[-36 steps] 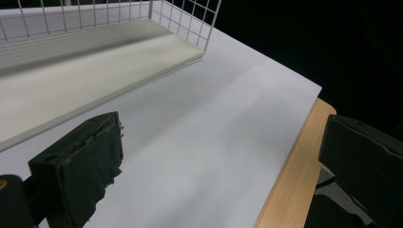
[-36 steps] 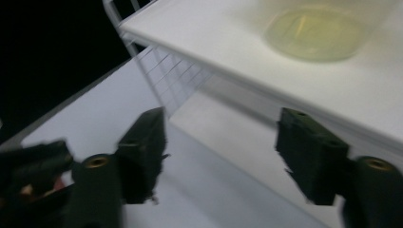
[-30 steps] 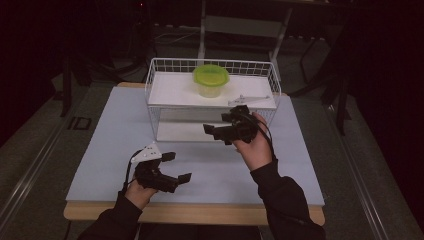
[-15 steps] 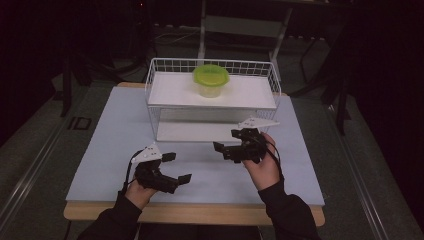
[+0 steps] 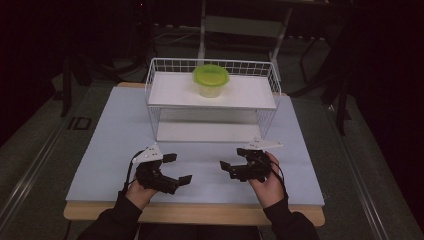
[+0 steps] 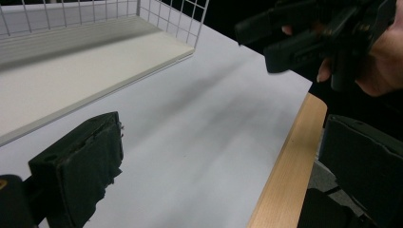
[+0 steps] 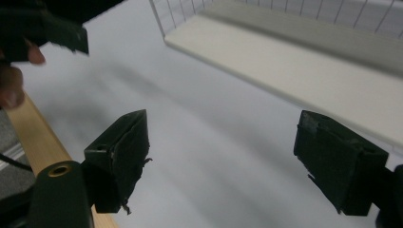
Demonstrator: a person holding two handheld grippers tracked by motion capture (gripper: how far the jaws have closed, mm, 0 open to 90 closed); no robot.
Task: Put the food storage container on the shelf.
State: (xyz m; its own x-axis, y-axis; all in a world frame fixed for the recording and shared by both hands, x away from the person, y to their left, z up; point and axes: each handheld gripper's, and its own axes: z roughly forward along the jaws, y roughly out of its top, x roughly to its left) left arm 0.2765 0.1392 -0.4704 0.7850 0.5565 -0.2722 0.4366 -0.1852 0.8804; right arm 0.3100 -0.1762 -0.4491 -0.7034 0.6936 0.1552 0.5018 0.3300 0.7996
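Right tool point(image 5: 239, 161) now down near the table's front edge, well back from rack point(image 5: 212, 104); both tools gaping, empty.

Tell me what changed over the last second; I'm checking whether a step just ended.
The right tool pulled back from the wire rack toward the table's near edge, open and empty. The left tool, the green-lidded container and the rack stayed put.

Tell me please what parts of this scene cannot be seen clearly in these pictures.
- Green-lidded container: the high view is too small and the lid covers it, so its contents stay unknown.
- Lower shelf of the wire rack: its back part is hidden under the upper shelf.
- Room behind the table: too dark.
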